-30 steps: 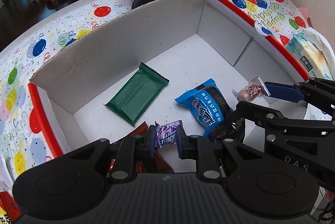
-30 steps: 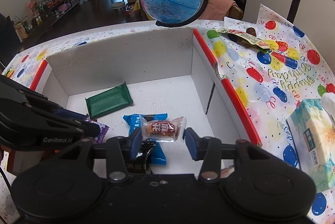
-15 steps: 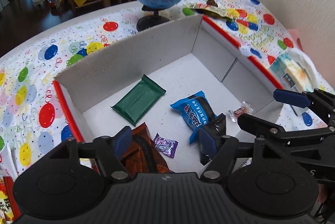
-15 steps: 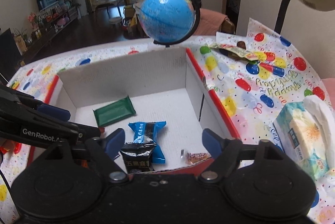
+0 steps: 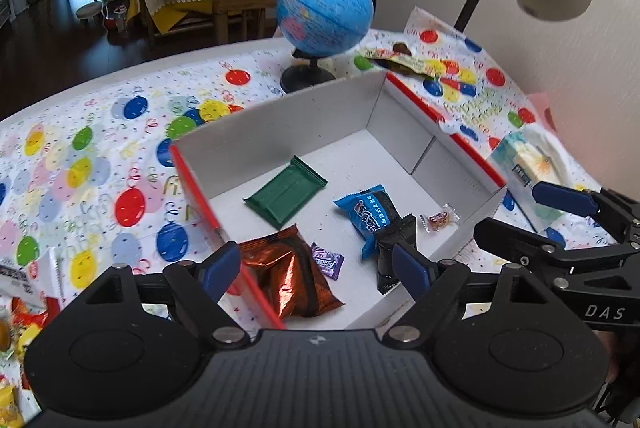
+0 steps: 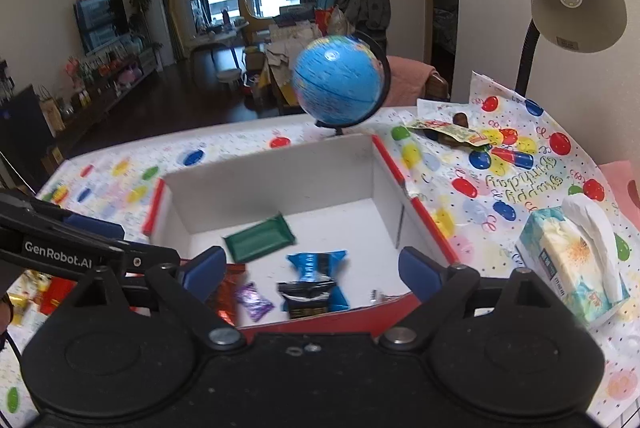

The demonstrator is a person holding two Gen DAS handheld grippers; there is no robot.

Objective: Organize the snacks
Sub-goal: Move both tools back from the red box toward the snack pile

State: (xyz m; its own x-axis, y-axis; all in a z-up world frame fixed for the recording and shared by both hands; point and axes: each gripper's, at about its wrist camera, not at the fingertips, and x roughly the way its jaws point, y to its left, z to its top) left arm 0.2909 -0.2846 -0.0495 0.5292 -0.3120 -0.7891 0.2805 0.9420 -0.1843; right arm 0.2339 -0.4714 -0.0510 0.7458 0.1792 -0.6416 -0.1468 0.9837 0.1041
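Note:
A white cardboard box [image 5: 280, 116] [image 6: 280, 168] with red edges sits on the balloon tablecloth. In it lie a green wrapper [image 5: 285, 191] [image 6: 259, 239], a blue packet [image 5: 368, 216] [image 6: 316, 262], a black packet [image 5: 394, 244] [image 6: 306, 298], an orange foil bag [image 5: 290, 276], a purple candy [image 5: 327, 259] [image 6: 254, 302] and a small red-and-clear candy [image 5: 439, 218]. My left gripper [image 5: 316, 270] is open and empty above the box's near edge. My right gripper [image 6: 312, 270] is open and empty, also above the near edge; it shows at the right of the left wrist view [image 5: 560, 212].
A blue globe [image 5: 325, 16] [image 6: 338, 84] stands behind the box. A desk lamp [image 6: 576, 12] and a tissue pack [image 6: 572, 260] are at the right. Loose snacks [image 5: 400, 60] lie at the far right corner, more wrappers [image 5: 16, 308] at the left.
Both grippers opened and dropped their candies into the box: purple from the left, red-and-clear from the right. Both then pulled up and back from the box.

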